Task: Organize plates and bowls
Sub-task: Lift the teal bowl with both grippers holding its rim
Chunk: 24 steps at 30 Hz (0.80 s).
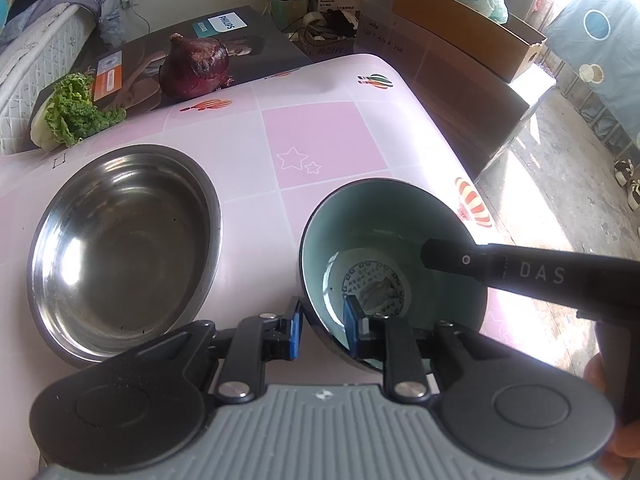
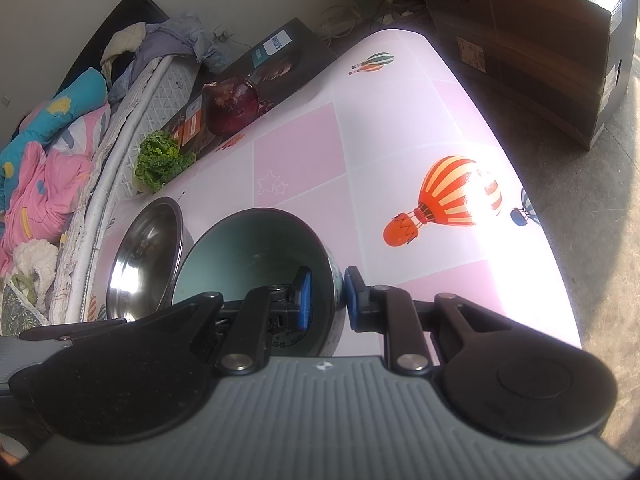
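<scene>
Bowls are the job here, and two of them sit close together on the pink checked desk (image 1: 328,132) with balloon pictures.

From the left wrist view, the round green bowl with a dark outside (image 1: 384,240) is on the right, and the big shiny steel bowl (image 1: 124,248) is on the left, just beside it. The left gripper (image 1: 324,326) has its jaws pinched on the near wall of the green bowl: one blue pad is outside the rim and one is inside. The black finger of the right gripper (image 1: 452,260) reaches into the bowl from the right. Both hands hold the same bowl, likely so it stays steady and can be lifted, maybe into the steel bowl. A red onion (image 1: 196,66) and some green lettuce (image 1: 76,114) lie far back.

From the right wrist view, the right gripper (image 2: 326,298) also has its jaws closed on the green bowl's wall (image 2: 256,240), one pad inside and one outside. The steel bowl (image 2: 148,256) sits just to the left.
</scene>
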Tool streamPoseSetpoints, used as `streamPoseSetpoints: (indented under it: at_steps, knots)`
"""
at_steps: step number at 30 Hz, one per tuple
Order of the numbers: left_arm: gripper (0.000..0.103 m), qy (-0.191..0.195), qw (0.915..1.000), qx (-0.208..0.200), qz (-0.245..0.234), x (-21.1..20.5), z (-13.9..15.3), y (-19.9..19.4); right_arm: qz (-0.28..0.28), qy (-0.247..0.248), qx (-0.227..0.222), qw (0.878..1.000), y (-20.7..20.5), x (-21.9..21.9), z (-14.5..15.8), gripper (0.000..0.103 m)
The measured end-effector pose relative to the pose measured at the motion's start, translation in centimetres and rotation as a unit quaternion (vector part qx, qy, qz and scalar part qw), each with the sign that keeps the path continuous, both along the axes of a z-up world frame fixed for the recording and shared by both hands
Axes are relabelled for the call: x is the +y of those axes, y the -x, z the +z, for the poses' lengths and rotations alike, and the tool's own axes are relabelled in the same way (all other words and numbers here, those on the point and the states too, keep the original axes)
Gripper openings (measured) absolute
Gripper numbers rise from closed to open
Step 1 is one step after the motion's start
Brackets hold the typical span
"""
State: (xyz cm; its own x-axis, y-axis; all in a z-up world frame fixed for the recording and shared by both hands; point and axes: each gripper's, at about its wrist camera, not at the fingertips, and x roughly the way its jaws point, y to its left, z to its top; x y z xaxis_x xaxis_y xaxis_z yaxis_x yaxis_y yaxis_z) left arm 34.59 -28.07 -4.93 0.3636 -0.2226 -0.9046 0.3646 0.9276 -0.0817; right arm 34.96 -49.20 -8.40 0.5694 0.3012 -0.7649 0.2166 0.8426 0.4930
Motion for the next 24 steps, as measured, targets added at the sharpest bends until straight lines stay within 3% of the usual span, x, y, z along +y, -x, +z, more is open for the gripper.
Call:
streamPoseSetpoints:
  at_steps: [24]
  knots:
    - [0.023,0.013,0.9997,-0.022,0.0,0.7,2.6,0.9,-0.001,0.006,-0.018,1.0,1.3,0.4,2.7,0.018]
